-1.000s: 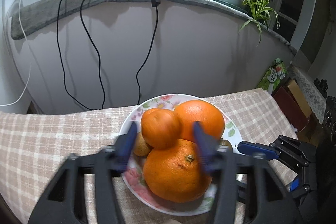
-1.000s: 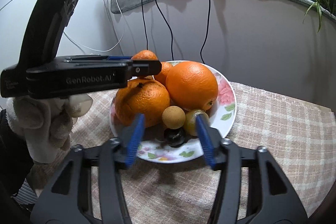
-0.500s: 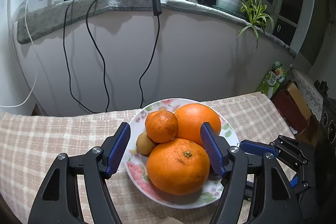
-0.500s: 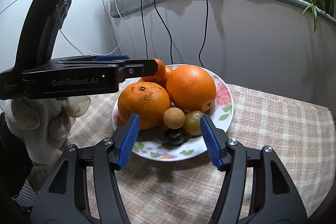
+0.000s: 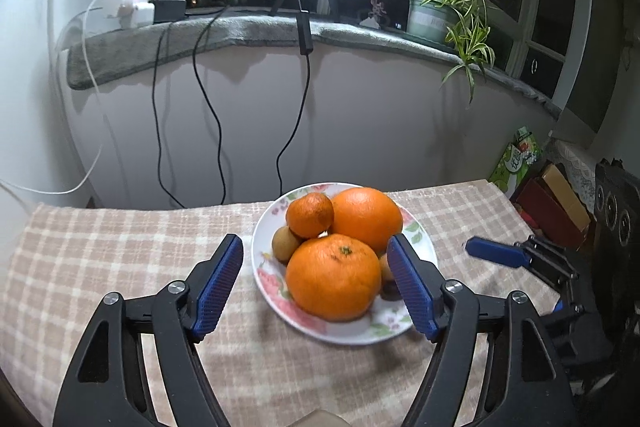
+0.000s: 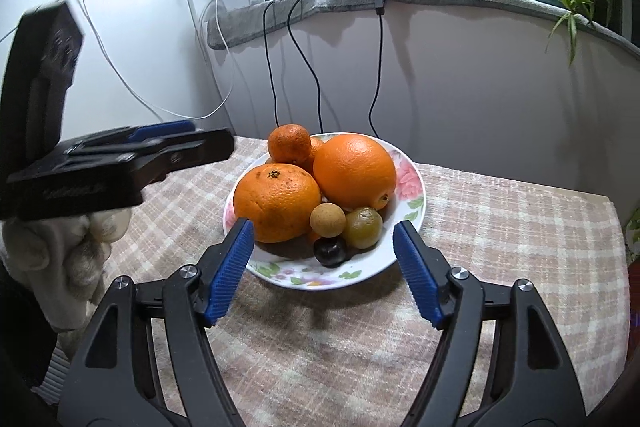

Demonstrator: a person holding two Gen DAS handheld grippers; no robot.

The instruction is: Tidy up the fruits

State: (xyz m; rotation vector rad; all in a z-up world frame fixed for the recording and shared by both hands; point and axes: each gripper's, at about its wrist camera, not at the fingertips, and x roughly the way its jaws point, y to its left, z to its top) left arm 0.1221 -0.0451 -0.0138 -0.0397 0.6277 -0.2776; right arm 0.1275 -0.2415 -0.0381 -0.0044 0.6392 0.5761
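Now, L wrist view, change: left tongs sit further back from the plate than a sec ago; jaws have just been opening.
L wrist view, tongs: spread wide, nothing between the pads, touching nothing; big mandarin shows mid-frame beyond the tips.
L wrist view, fruit: all on the plate at frame centre, on the checked cloth over the desk. Navel orange behind, small tangerine perched on top, brown longan at its left.
L wrist view, other tool: right tongs at right edge, clear of the plate.
R wrist view, change: right tongs also pulled back; jaws have just been opening, empty.
R wrist view, tongs: spread wider than the plate's near rim, no contact. Left tongs side-on at mid-left.
R wrist view, small fruit: longan, green one, dark one at front of plate.
Meaning: prob. fruit gathered, both tools let go; task looks near done.
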